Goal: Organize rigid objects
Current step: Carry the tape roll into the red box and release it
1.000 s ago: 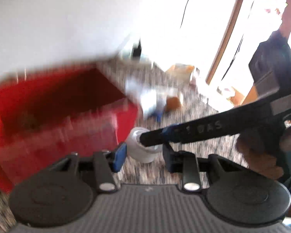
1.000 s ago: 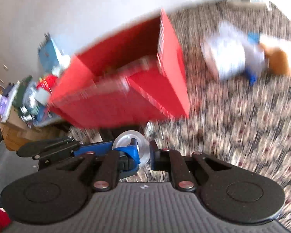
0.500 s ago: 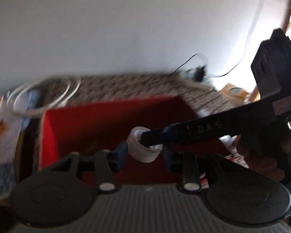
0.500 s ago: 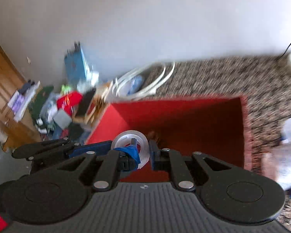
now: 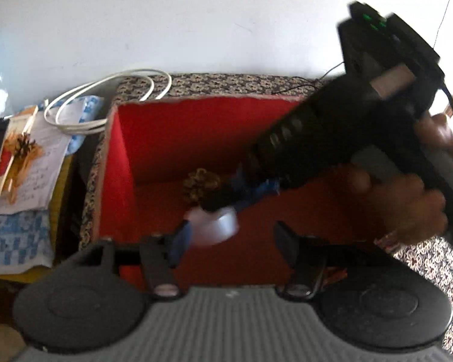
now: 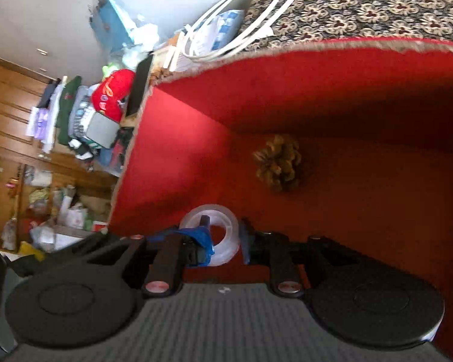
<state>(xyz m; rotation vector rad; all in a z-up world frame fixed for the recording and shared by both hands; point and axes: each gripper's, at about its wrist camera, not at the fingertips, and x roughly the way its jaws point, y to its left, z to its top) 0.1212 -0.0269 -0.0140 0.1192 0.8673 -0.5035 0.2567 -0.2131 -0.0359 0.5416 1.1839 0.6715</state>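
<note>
A clear tape roll [image 6: 223, 238] hangs low inside the red box [image 6: 178, 150]. My right gripper [image 6: 223, 235] grips the roll's wall, one finger through its hole and the other outside; its jaws are just starting to open. In the left wrist view the roll [image 5: 216, 226] is blurred beside the left finger of my left gripper [image 5: 232, 238]. That gripper's jaws are opening wide, and the roll sits between them without being pressed. The right gripper [image 5: 226, 199] reaches in from the upper right, held by a hand [image 5: 401, 208]. A pine cone [image 6: 279, 163] lies on the box floor.
The box [image 5: 113, 150] has patterned outer walls and stands on patterned carpet [image 6: 377, 6]. A white cable coil [image 5: 105, 99] and papers [image 5: 36, 163] lie left of it. Clothes, a red cap [image 6: 111, 96] and other clutter crowd the far left by wooden cabinets.
Both grippers carried the tape roll from beside the red box to over and down into it. My left gripper's jaws have spread off the roll; the right one still grips it.
</note>
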